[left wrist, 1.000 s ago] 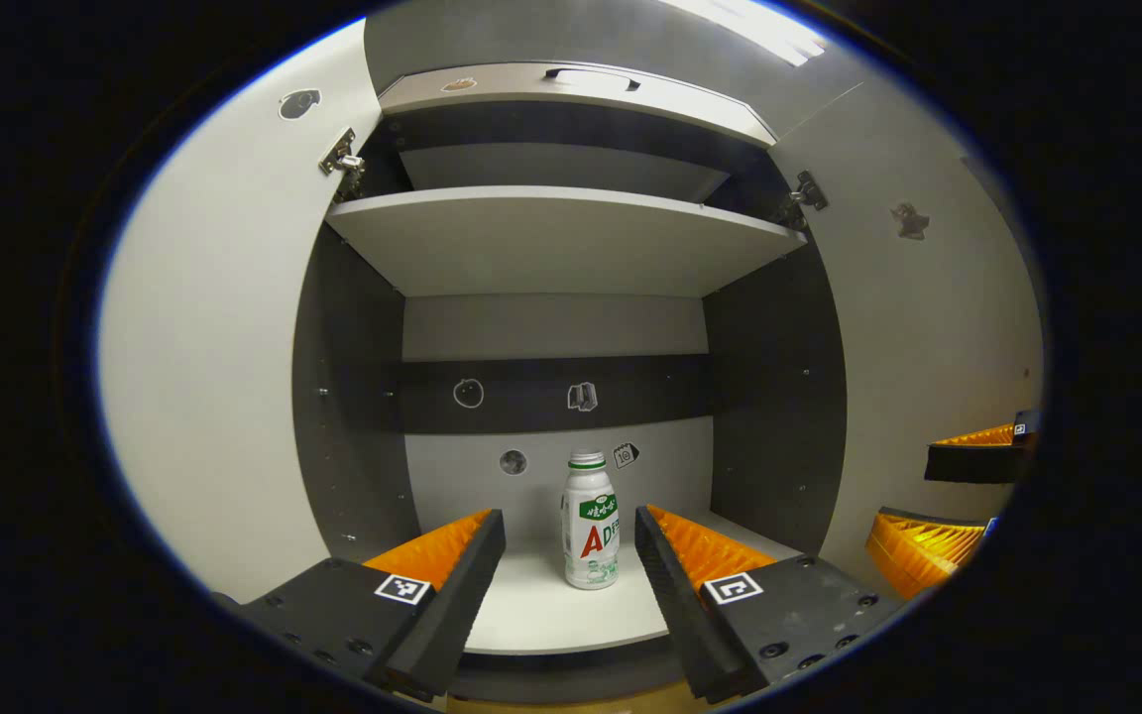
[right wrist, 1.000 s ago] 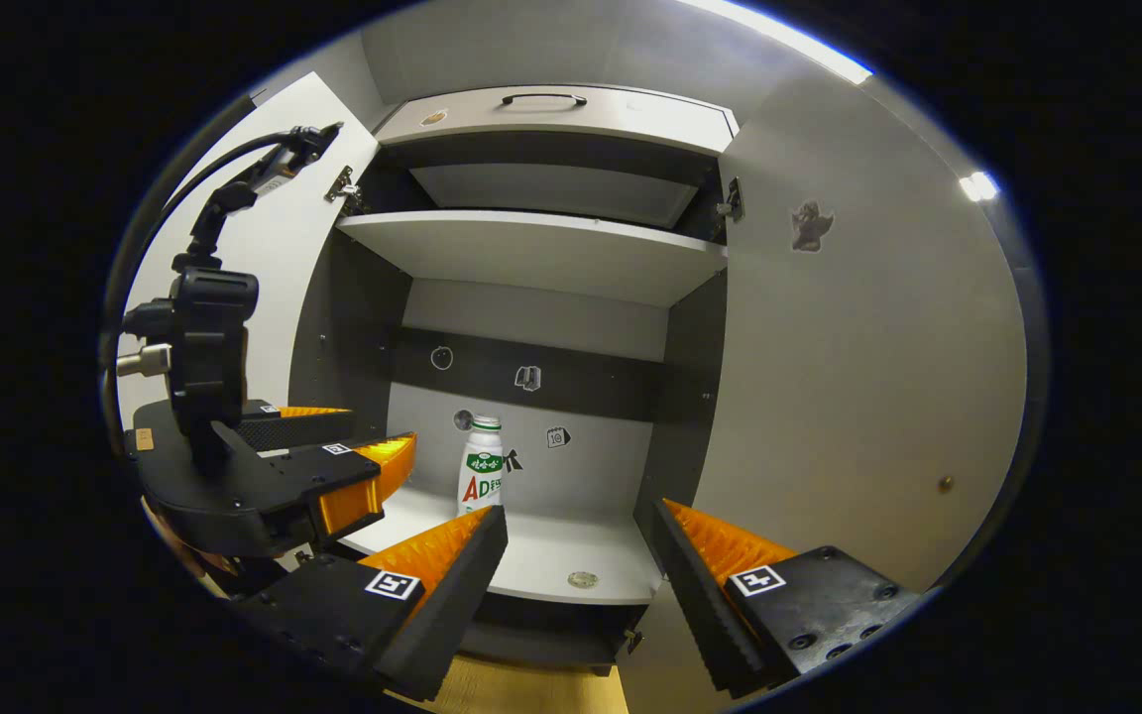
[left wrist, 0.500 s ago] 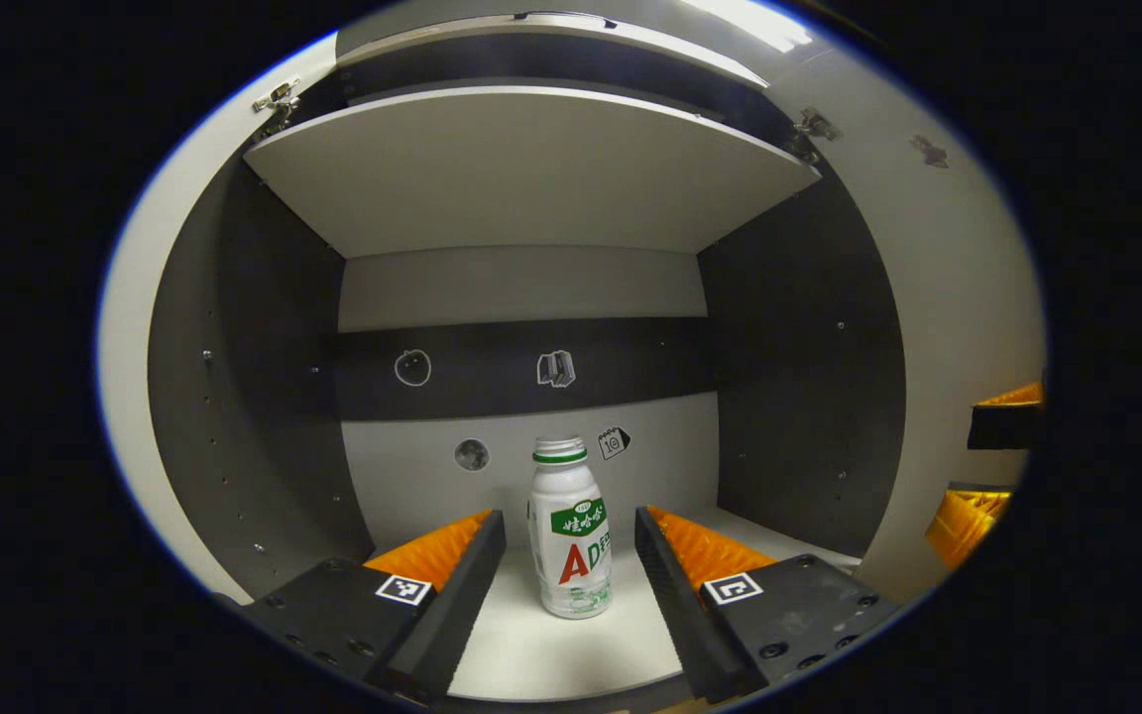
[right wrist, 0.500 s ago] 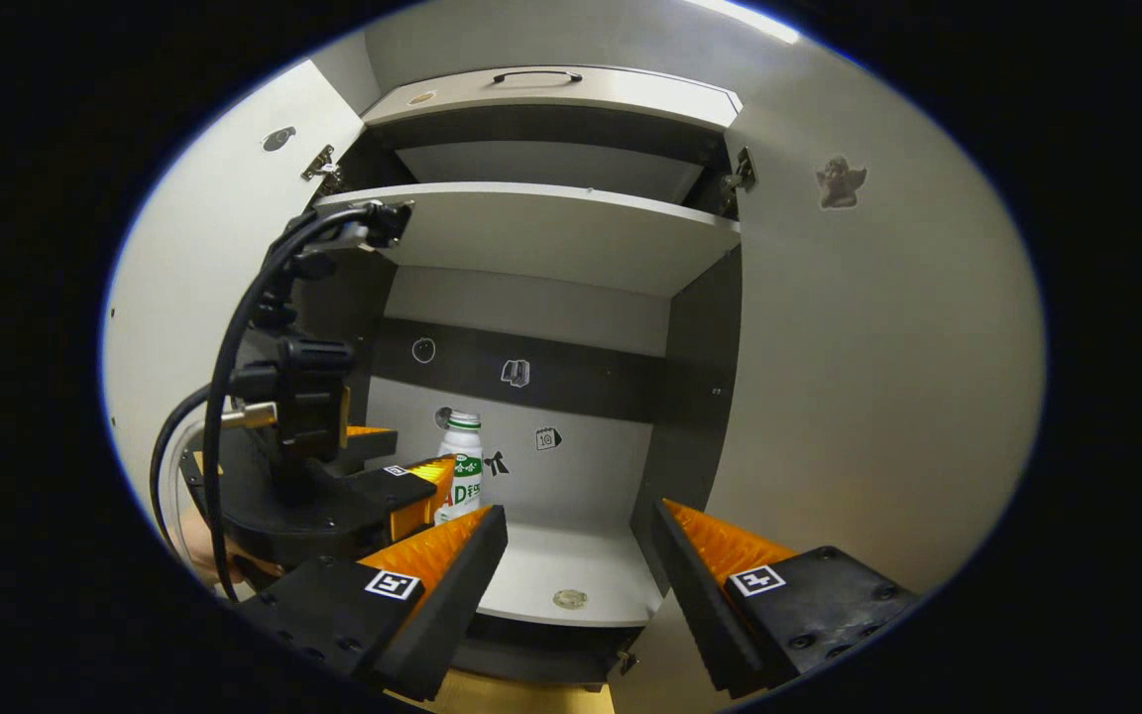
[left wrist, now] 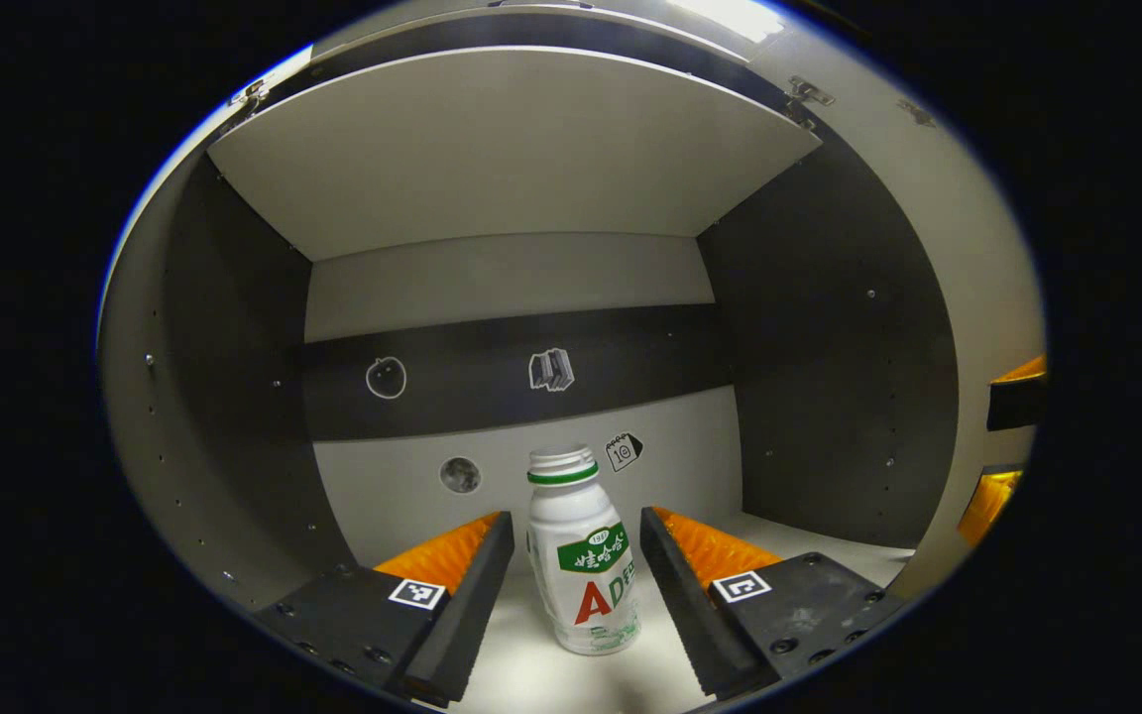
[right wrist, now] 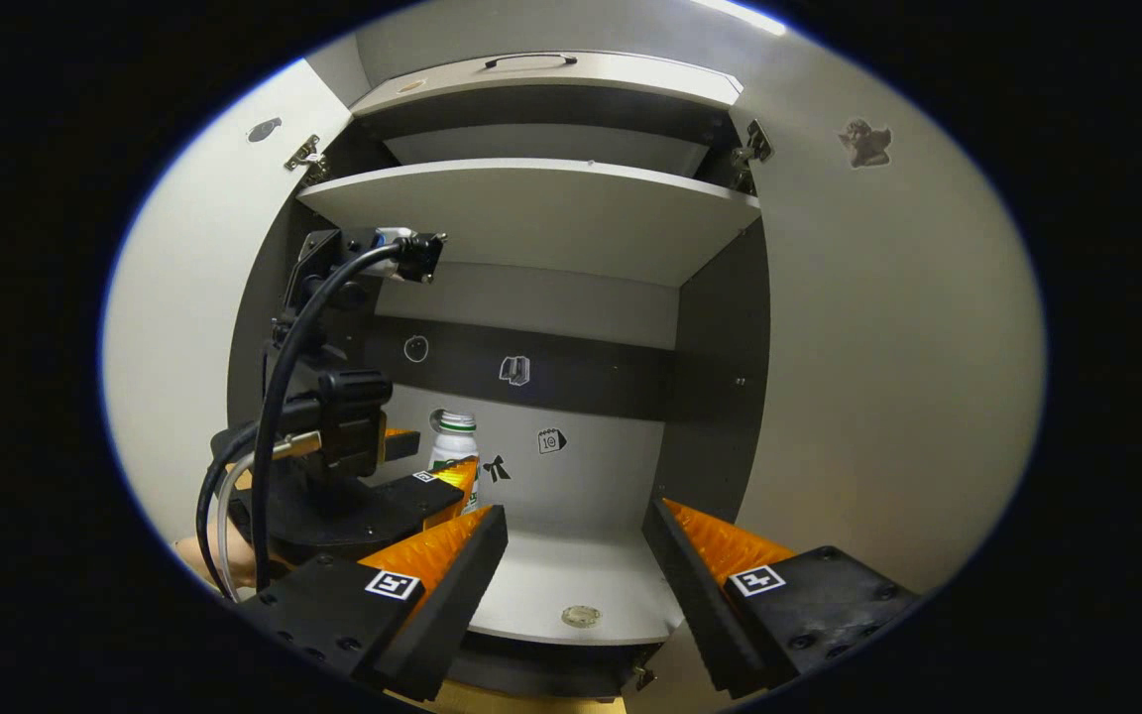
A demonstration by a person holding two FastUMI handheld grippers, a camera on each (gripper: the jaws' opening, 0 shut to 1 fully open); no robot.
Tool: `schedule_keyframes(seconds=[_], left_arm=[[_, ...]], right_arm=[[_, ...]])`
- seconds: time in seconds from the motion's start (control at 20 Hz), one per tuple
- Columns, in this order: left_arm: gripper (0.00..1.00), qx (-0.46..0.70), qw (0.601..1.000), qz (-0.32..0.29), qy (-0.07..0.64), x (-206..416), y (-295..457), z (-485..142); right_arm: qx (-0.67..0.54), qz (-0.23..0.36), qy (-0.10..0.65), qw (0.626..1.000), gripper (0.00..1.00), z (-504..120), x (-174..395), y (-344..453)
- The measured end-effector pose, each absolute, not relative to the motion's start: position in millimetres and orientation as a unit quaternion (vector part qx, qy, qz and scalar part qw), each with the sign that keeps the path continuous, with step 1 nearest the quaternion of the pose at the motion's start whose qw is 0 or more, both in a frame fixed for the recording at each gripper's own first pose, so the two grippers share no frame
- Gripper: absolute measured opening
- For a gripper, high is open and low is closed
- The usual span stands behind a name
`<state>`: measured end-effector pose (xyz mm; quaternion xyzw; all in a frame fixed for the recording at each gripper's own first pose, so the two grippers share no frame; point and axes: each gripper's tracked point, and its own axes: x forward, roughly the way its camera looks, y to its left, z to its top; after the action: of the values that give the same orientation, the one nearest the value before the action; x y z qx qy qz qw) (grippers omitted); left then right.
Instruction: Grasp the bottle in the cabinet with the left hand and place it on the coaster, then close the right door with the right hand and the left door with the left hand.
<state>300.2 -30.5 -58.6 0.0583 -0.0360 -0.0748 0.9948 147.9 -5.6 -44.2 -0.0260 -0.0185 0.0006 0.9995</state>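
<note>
Now left gripper (left wrist: 576, 565) is spread wide inside the cabinet (left wrist: 829, 347); bottle (left wrist: 583, 555) stands upright between its fingers, untouched. Right gripper (right wrist: 574, 555) hangs open outside; both doors open.

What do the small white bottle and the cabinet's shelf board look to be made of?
The small white bottle with a green band under its cap looks like opaque plastic, semi-gloss, with soft highlights and a printed label. The pale grey shelf board looks like matte laminated board: flat, even colour, no grain; its core cannot be told.
</note>
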Motion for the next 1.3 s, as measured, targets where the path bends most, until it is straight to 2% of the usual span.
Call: schedule_keyframes(seconds=[0.6,0.65,0.9,1.3], left_arm=[[0.84,0.056,0.993,-0.099,-0.023,332,-39,-76],[0.8,0.052,0.993,-0.104,-0.023,331,-39,-76],[0.77,0.035,0.994,-0.106,-0.021,330,-40,-75],[0.75,0.011,0.993,-0.106,-0.047,257,-23,-30]], right_arm=[[-0.032,-0.01,-0.004,0.999,0.97,-64,176,-8],[-0.033,-0.011,-0.004,0.999,0.97,-65,177,-10],[-0.026,-0.011,-0.004,1.0,0.96,-64,176,-12],[-0.025,-0.012,-0.033,0.999,0.96,-35,146,-14]])
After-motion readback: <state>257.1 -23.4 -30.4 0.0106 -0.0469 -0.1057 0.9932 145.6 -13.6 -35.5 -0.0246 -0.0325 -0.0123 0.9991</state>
